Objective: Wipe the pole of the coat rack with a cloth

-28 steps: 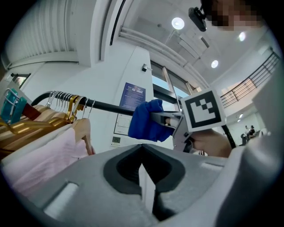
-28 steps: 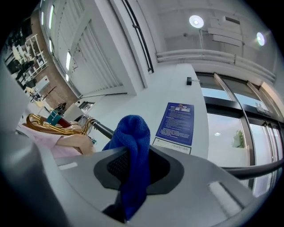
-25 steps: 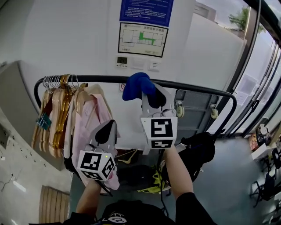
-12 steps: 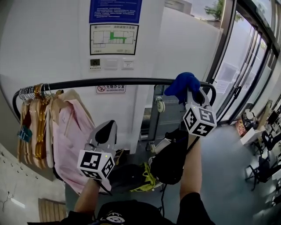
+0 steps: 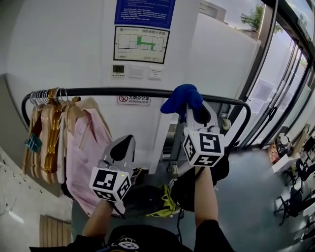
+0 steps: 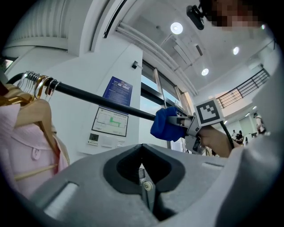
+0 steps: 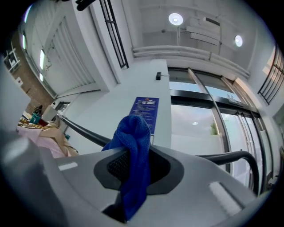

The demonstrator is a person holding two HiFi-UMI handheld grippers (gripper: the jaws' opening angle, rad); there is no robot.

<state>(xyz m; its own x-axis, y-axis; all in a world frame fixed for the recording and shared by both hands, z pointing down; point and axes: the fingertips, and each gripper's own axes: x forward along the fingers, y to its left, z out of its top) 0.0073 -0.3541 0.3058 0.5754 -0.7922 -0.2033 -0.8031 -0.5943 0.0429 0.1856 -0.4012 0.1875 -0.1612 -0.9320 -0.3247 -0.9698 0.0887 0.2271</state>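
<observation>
A black horizontal pole (image 5: 123,92) of the coat rack runs across the head view and bends down at its right end (image 5: 244,123). My right gripper (image 5: 189,109) is shut on a blue cloth (image 5: 180,100), which is bunched over the pole right of its middle. The right gripper view shows the cloth (image 7: 133,155) pinched between the jaws with the pole (image 7: 82,131) behind it. My left gripper (image 5: 123,149) hangs lower, below the pole, shut and holding nothing. In the left gripper view the cloth (image 6: 166,125) sits on the pole (image 6: 95,100).
Wooden hangers (image 5: 47,135) and a pink shirt (image 5: 88,152) hang at the pole's left end. A white wall with a blue notice (image 5: 143,12) and a floor plan (image 5: 140,44) stands behind. Dark bags (image 5: 152,199) lie on the floor below. Glass doors (image 5: 283,93) stand at right.
One second ago the cloth sat near the pole's middle; half a second ago it was at the right bend. Now my right gripper has brought it back left. The left gripper has barely moved.
</observation>
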